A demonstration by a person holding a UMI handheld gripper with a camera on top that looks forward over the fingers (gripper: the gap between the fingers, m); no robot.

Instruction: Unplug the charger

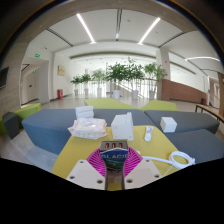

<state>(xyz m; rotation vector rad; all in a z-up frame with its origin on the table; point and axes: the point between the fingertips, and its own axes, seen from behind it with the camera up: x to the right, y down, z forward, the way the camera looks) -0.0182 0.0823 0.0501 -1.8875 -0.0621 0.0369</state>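
The claw [113,168] sits nearest, its pink-padded fingers [98,163] spread apart around a small dark block labelled "PLACE". Ahead on the yellow worktop [80,150] stands the white boxy charger [122,126], upright, long axis vertical. A white cable [172,157] curls rightward near the worktop's edge. Crumpled white packaging [87,127] lies left; open grey floor beyond.

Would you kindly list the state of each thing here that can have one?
tool: fingers close together around a dark red block with white lettering; whether they press on it cannot be told
white charger: upright on the table
white cable: looped, lying slack
small white box: closed
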